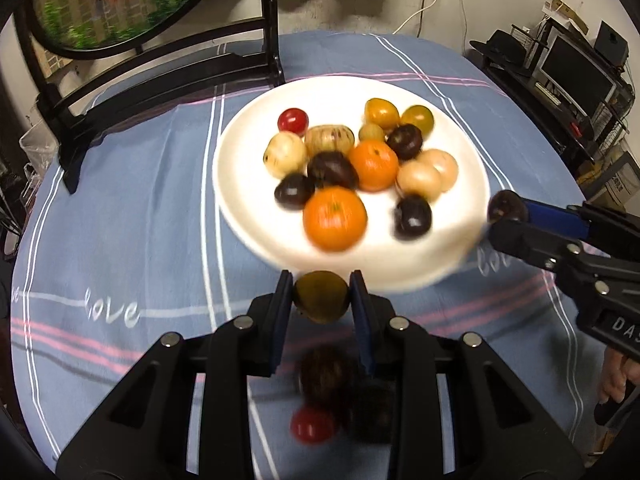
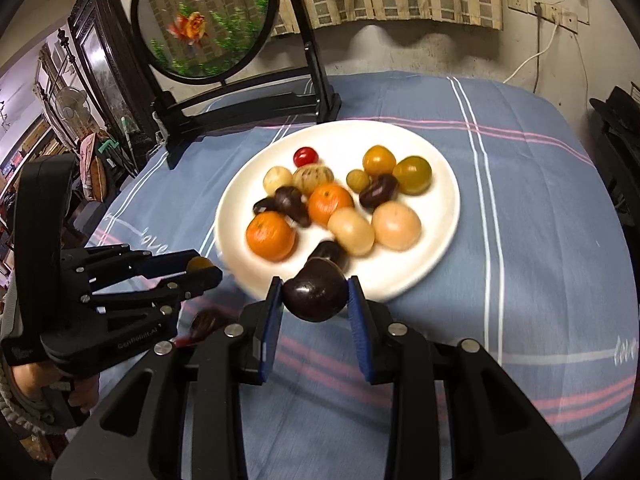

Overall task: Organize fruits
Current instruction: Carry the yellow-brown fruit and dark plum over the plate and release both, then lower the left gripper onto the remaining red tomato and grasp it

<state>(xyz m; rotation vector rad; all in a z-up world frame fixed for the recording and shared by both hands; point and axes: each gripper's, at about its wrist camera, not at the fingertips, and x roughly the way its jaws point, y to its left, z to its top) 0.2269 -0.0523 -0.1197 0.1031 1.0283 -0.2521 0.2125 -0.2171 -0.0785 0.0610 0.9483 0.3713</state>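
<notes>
Left gripper (image 1: 321,296) clamped an olive-green fruit (image 1: 321,295) | right gripper (image 2: 315,298) clamped a dark plum (image 2: 315,295) | risk: we judged either round fruit could slip and roll off the white plate (image 2: 432,256).

White plate (image 2: 436,216), blue striped cloth (image 2: 520,240)

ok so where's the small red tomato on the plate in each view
Left wrist: the red tomato sits at the plate's far left, beside the striped fruit.
Right wrist: the red tomato is at the plate's far side, upper left of the pile.
Shared landmark: the white plate.
</notes>
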